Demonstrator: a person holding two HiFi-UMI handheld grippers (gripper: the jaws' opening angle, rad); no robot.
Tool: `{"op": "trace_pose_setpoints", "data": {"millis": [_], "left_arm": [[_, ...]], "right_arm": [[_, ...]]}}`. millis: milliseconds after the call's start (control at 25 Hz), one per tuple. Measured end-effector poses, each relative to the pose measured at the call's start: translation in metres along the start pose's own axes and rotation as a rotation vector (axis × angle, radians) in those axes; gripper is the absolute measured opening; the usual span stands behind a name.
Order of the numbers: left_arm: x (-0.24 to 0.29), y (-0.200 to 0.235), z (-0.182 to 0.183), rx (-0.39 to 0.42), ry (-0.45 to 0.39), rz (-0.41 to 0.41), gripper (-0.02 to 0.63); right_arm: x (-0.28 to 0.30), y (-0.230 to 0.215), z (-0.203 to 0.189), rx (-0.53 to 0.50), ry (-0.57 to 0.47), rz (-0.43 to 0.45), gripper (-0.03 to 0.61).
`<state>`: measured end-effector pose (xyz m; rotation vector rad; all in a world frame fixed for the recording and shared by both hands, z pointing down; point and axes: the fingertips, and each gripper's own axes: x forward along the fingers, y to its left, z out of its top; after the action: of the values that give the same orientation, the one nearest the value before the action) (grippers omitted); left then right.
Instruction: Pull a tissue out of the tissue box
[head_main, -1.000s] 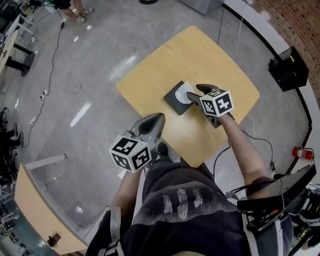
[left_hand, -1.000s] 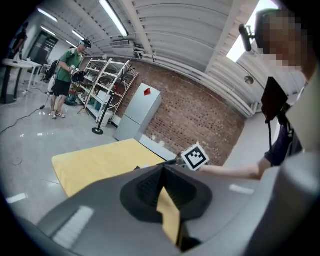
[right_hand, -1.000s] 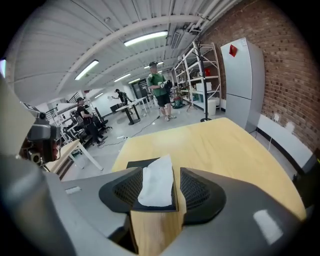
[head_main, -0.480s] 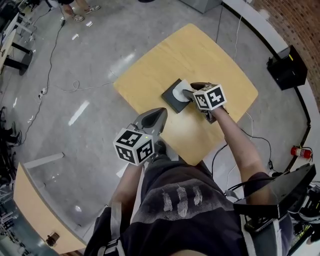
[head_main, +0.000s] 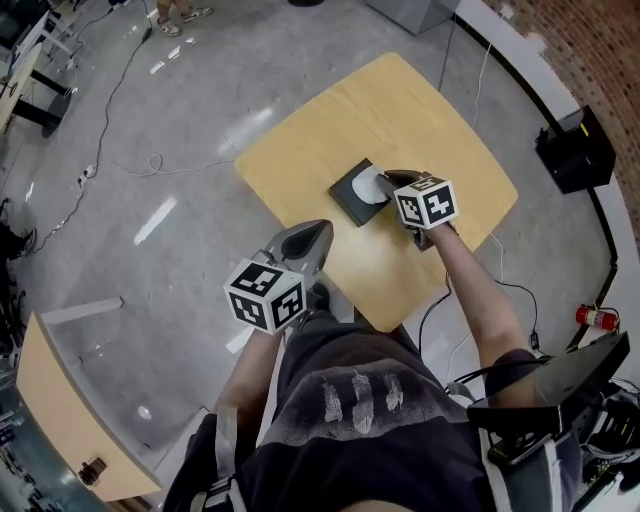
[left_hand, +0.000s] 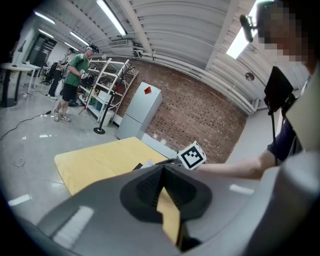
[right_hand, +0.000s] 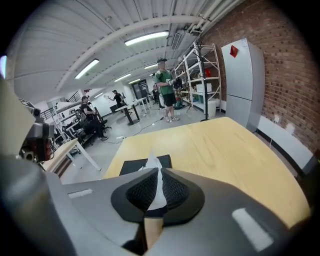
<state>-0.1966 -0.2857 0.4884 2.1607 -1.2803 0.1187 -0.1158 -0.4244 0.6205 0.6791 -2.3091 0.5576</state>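
Right gripper view: jaws of right gripper (right_hand: 159, 176), just closing, are pinching the tissue (right_hand: 152, 161); left gripper (left_hand: 161, 174) jaws are pressing together.

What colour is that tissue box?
Black. The flat black tissue box, white tissue poking out, shows best in the head view.

Pale wooden table (head_main: 400, 110) with rounded corners, standing on grey floor (head_main: 150, 150); only a flat dark box (head_main: 350, 200) on top, near the middle; rest bare wood.
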Motion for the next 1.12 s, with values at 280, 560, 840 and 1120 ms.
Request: {"op": "trace_pose_setpoints", "data": {"millis": [280,560,840,1120], "left_arm": [[-0.012,0.002,0.002,0.009,-0.015,-0.009,-0.002],[-0.027,0.007,0.009,0.018,-0.034,-0.012,-0.002],[-0.028,0.006,0.013,0.034,-0.044,-0.034,-0.002],[-0.040,0.003,0.012,0.041,-0.052,-0.059,-0.002]], "right_arm": [[-0.009,0.011,0.010,0.008,-0.034,-0.001,0.003],[-0.022,0.018,0.027,0.008,-0.076,-0.019,0.003],[-0.038,0.018,0.044,-0.014,-0.108,-0.042,0.003],[-0.056,0.025,0.052,-0.006,-0.135,-0.053,0.003]]}}
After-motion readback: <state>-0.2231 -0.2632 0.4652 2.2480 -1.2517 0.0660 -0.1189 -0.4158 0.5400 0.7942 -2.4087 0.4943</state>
